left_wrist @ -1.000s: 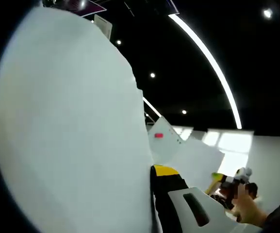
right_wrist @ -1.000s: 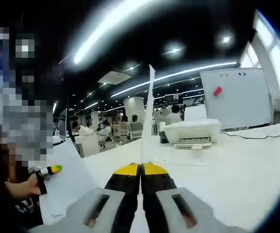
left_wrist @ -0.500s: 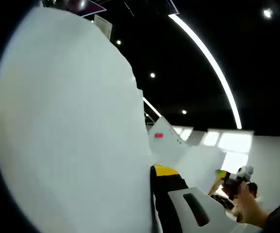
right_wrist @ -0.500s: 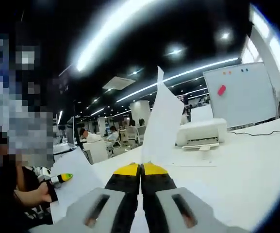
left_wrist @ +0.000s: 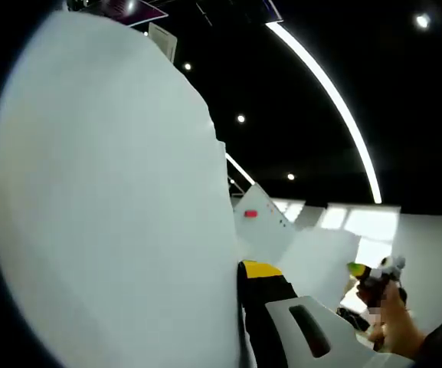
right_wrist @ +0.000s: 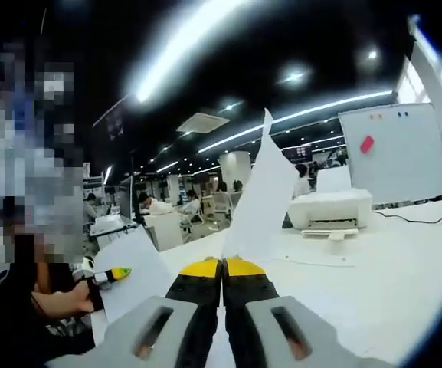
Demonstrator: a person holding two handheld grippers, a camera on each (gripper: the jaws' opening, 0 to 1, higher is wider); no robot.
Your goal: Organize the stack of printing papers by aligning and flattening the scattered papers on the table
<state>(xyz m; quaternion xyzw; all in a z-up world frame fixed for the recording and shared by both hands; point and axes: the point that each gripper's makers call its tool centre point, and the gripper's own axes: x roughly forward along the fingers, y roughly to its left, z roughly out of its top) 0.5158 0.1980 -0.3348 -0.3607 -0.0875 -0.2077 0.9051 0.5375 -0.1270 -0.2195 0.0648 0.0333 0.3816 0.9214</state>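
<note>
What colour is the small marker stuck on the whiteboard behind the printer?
Red-pink; the marker on the whiteboard behind the printer shows best in the right gripper view.

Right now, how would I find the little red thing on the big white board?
In the right gripper view, look past the white table and the white printer to the whiteboard standing behind. The red magnet sits on its upper middle, bigger than the tiny coloured dots near the top edge.

Left gripper (left_wrist: pixel 243 270) clamped on paper sheet (left_wrist: pixel 106 207).

white printing paper sheet (right_wrist: pixel 259 203): upright, edge pinched, above table
second white sheet (left_wrist: pixel 113 207): upright, large, close to lens
</note>
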